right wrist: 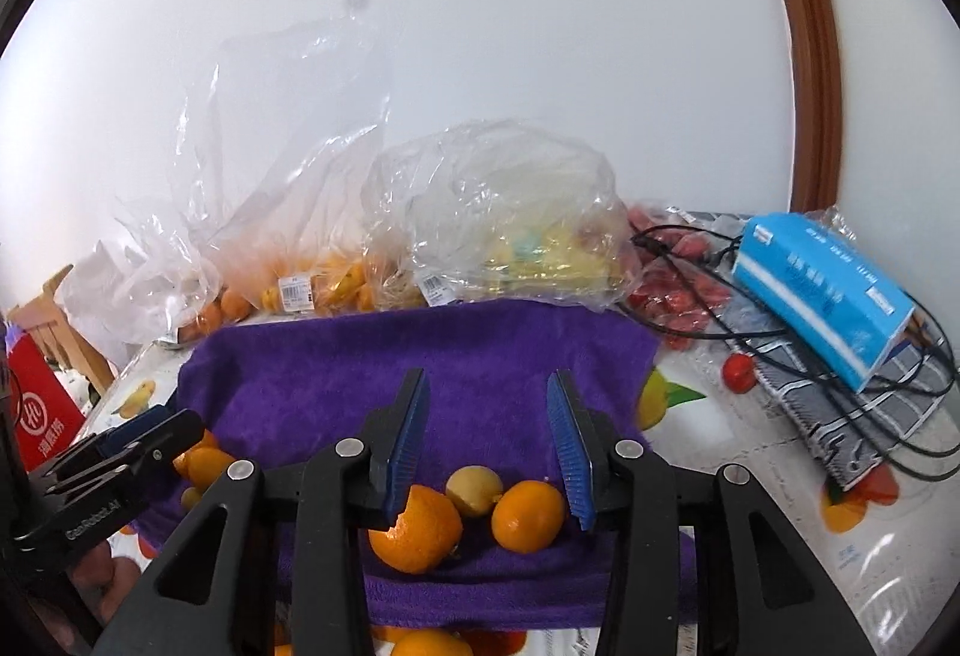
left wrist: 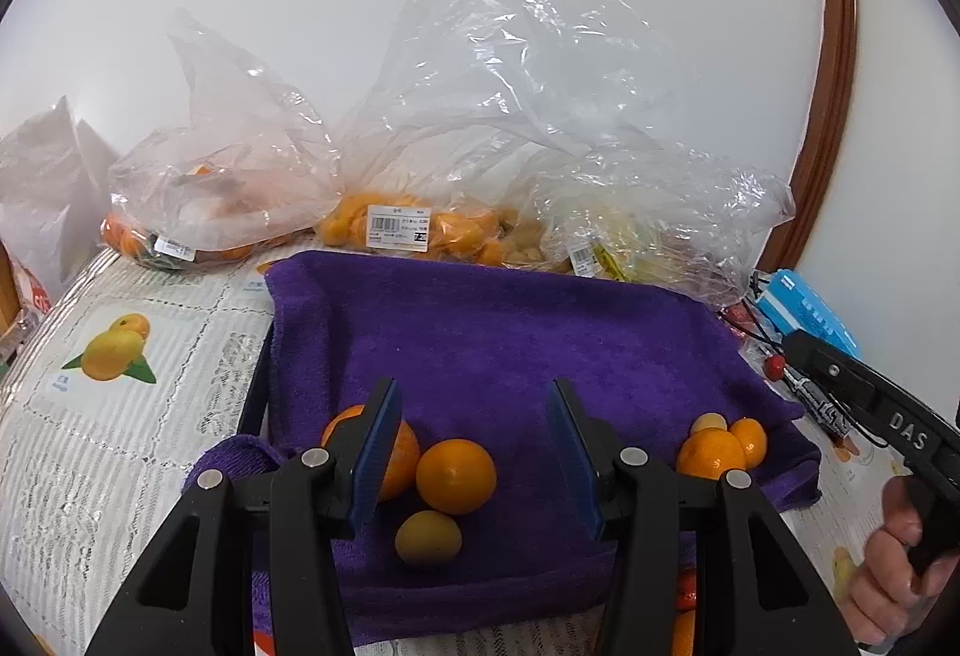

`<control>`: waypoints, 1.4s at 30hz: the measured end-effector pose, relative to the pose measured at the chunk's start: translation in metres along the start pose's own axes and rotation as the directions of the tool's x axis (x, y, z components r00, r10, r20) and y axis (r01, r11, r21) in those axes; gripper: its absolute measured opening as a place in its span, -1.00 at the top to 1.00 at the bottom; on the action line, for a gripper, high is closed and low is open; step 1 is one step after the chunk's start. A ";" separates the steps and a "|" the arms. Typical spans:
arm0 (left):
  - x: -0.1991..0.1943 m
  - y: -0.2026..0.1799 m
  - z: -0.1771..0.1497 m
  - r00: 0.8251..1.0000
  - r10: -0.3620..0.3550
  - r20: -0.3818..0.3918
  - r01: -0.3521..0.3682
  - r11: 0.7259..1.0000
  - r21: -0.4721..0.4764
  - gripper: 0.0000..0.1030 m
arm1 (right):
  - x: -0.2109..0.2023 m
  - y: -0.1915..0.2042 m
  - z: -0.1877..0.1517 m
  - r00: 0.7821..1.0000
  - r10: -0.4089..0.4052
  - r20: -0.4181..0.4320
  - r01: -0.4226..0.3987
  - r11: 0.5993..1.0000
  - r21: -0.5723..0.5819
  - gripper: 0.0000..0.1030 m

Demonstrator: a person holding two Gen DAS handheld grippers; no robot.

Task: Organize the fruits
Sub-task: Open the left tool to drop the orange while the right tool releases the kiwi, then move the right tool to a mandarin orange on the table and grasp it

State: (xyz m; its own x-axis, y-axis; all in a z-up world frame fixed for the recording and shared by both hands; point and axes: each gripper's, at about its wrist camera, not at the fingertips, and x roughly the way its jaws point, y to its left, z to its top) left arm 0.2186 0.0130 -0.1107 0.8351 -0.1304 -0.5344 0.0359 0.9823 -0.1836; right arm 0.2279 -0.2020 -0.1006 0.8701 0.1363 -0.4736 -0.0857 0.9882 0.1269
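Presently: fruit sorted on purple towel [left wrist: 480, 332]
Both hand-held grippers, left [left wrist: 474, 452] and right [right wrist: 489, 440], stood parted and empty; next, fetch bagged fruit [left wrist: 408, 230].

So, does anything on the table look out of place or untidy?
Yes. A black cable sprawls in loops across the blue tissue box, and a small red fruit lies alone, off the purple towel.

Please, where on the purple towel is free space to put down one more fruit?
The purple towel is bare across its middle and back, up to the plastic bags. Its near edge is crowded: one fruit cluster sits near-left, another at the near-right corner.
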 end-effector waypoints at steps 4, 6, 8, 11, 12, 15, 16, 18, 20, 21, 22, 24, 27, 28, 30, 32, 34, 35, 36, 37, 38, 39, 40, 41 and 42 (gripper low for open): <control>-0.006 0.004 -0.001 1.000 -0.004 0.008 0.004 1.000 -0.017 0.08 | -0.002 -0.002 0.000 0.999 0.040 -0.015 -0.040 0.999 0.008 0.45; -0.010 0.005 -0.001 1.000 -0.014 0.010 0.014 1.000 -0.025 0.08 | -0.002 -0.001 -0.001 0.998 0.058 -0.022 -0.057 0.998 0.008 0.45; -0.016 0.006 -0.001 1.000 -0.019 0.020 0.020 0.999 -0.031 0.08 | -0.004 0.001 -0.002 0.998 0.057 -0.023 -0.057 0.998 0.006 0.45; -0.024 0.008 -0.007 1.000 -0.008 0.022 0.009 0.999 -0.039 0.08 | -0.017 0.003 -0.006 0.999 0.047 0.010 -0.047 0.999 0.016 0.45; -0.026 0.009 -0.009 1.000 -0.007 0.018 0.007 0.999 -0.041 0.09 | -0.022 0.002 -0.008 0.999 0.049 0.021 -0.049 0.998 0.027 0.45; -0.038 0.011 -0.015 1.000 -0.003 0.017 0.003 0.999 -0.040 0.09 | -0.031 0.000 -0.015 0.999 0.048 0.014 -0.049 0.998 0.042 0.45; -0.045 0.011 -0.018 1.000 0.007 0.020 -0.006 0.999 -0.032 0.09 | -0.036 -0.002 -0.020 0.999 0.051 0.006 -0.051 0.998 0.046 0.45; -0.058 0.014 -0.027 1.000 0.013 0.025 -0.013 1.000 -0.026 0.09 | -0.044 -0.004 -0.029 0.999 0.043 0.006 -0.044 0.997 0.059 0.45; -0.067 0.016 -0.032 1.000 0.009 0.020 -0.009 1.000 -0.024 0.09 | -0.050 -0.005 -0.038 1.000 0.024 -0.006 -0.024 0.998 0.058 0.45; -0.072 0.017 -0.035 1.000 0.014 0.024 -0.014 1.000 -0.022 0.09 | -0.051 -0.005 -0.041 1.000 0.011 -0.026 -0.010 0.999 0.049 0.45; -0.076 0.018 -0.037 0.999 0.018 0.027 -0.017 1.000 -0.023 0.09 | -0.052 -0.004 -0.045 0.999 0.005 -0.049 -0.003 0.999 0.034 0.45; -0.082 0.021 -0.044 0.999 0.024 0.028 -0.024 0.999 -0.026 0.09 | -0.058 -0.004 -0.054 0.999 -0.007 -0.054 0.008 1.000 0.014 0.45; -0.083 0.025 -0.055 0.999 0.042 -0.018 -0.042 0.999 -0.025 0.09 | -0.067 -0.005 -0.067 0.998 0.006 -0.063 -0.006 1.000 0.012 0.45; -0.082 0.026 -0.058 0.998 0.049 -0.039 -0.050 0.998 -0.026 0.10 | -0.068 -0.005 -0.069 0.997 0.016 -0.072 -0.015 1.000 0.017 0.45; -0.083 0.029 -0.061 0.998 0.030 -0.059 -0.032 0.999 -0.037 0.11 | -0.069 -0.006 -0.075 0.993 0.052 -0.105 -0.048 0.998 0.033 0.45; -0.084 0.032 -0.063 0.997 0.035 -0.064 -0.038 0.998 -0.044 0.11 | -0.068 -0.005 -0.081 0.988 0.079 -0.135 -0.074 0.996 0.039 0.45; -0.084 0.034 -0.064 0.997 0.044 -0.069 -0.047 0.998 -0.048 0.09 | -0.064 -0.004 -0.085 0.983 0.092 -0.157 -0.086 0.995 0.044 0.36; -0.084 0.035 -0.064 0.996 0.047 -0.071 -0.050 0.998 -0.050 0.07 | -0.062 -0.003 -0.087 0.981 0.099 -0.168 -0.092 0.995 0.046 0.34; -0.083 0.035 -0.064 0.996 0.050 -0.072 -0.054 0.997 -0.049 0.07 | -0.060 -0.002 -0.089 0.979 0.105 -0.176 -0.098 0.994 0.047 0.30; -0.083 0.035 -0.064 0.996 0.054 -0.076 -0.058 0.997 -0.048 0.07 | -0.057 -0.001 -0.090 0.977 0.111 -0.181 -0.104 0.993 0.048 0.30; -0.083 0.035 -0.065 0.995 0.055 -0.078 -0.059 0.997 -0.047 0.07 | -0.055 0.000 -0.092 0.977 0.111 -0.183 -0.104 0.993 0.048 0.30; -0.083 0.035 -0.065 0.995 0.055 -0.080 -0.059 0.997 -0.047 0.06 | -0.051 0.001 -0.093 0.975 0.105 -0.194 -0.098 0.994 0.047 0.30; -0.083 0.035 -0.064 0.995 0.055 -0.081 -0.060 0.997 -0.049 0.05 | -0.048 0.001 -0.093 0.973 0.104 -0.205 -0.097 0.994 0.046 0.30; -0.083 0.036 -0.064 0.995 0.056 -0.082 -0.061 0.997 -0.053 0.05 | -0.045 0.002 -0.094 0.970 0.108 -0.218 -0.100 0.994 0.048 0.30; -0.083 0.037 -0.063 0.995 0.056 -0.082 -0.060 0.996 -0.058 0.05 | -0.043 0.002 -0.093 0.968 0.112 -0.226 -0.103 0.993 0.051 0.30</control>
State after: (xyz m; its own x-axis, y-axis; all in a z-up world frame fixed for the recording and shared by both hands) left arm 0.1159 0.0517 -0.1254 0.7881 -0.0862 -0.6095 -0.0465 0.9790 -0.1985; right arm 0.1451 -0.1993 -0.1610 0.7228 0.2580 -0.6411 -0.1496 0.9641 0.2194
